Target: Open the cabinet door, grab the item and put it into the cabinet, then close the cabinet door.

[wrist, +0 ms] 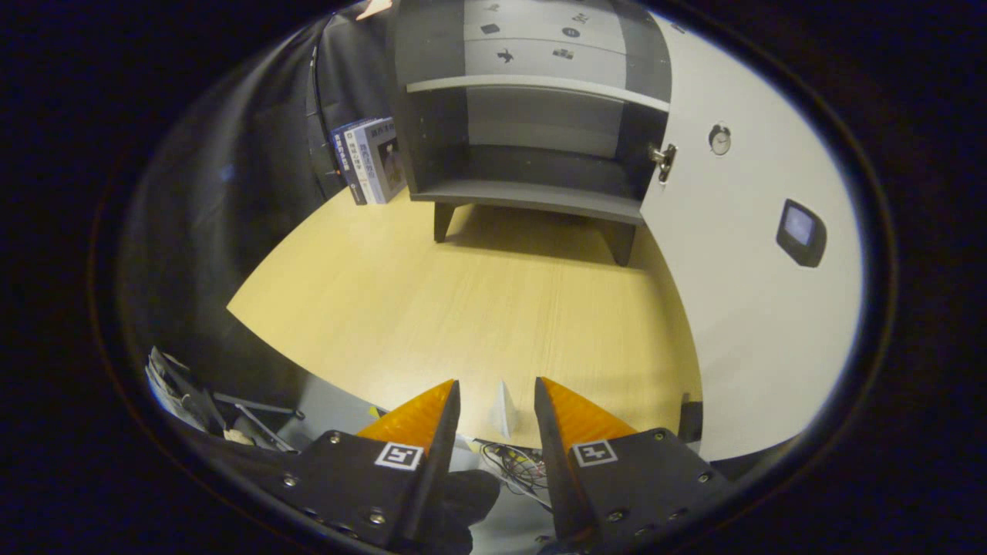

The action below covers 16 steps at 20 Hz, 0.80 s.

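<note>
A: Where is the item relative to the gripper?

B: The books stand upright on the table, far ahead and left of the fingers, touching the cabinet side.

A: Gripper state?

B: Released; the fingers stand apart and hold nothing. The door is swung open, right of the fingers.

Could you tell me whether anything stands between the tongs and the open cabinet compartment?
Nothing visible does. The tongs are open over bare table, the cabinet stands beyond them, and its door is swung aside. The books lean beside it, off the path.
</note>
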{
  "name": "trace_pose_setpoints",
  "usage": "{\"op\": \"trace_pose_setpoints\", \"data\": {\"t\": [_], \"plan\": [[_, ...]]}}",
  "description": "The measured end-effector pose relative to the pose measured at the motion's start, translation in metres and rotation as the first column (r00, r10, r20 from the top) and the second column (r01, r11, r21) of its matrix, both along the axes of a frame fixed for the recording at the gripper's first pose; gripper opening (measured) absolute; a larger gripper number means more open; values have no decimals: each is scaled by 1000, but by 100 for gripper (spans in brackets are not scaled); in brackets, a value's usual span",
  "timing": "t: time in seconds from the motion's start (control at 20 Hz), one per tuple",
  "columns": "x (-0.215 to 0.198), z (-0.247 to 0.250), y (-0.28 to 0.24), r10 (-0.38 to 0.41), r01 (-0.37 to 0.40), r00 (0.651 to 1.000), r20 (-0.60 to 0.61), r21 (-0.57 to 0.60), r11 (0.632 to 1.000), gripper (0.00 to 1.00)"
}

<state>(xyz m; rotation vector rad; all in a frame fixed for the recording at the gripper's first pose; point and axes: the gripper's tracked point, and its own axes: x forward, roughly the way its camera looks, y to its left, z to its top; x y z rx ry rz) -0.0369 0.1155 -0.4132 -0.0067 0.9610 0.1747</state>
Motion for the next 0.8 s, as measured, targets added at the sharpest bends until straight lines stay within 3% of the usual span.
{"op": "trace_pose_setpoints", "data": {"t": [0.8], "plan": [[-15, -72, 5, 74, -72, 973, -217, 17, 997, 56]]}}
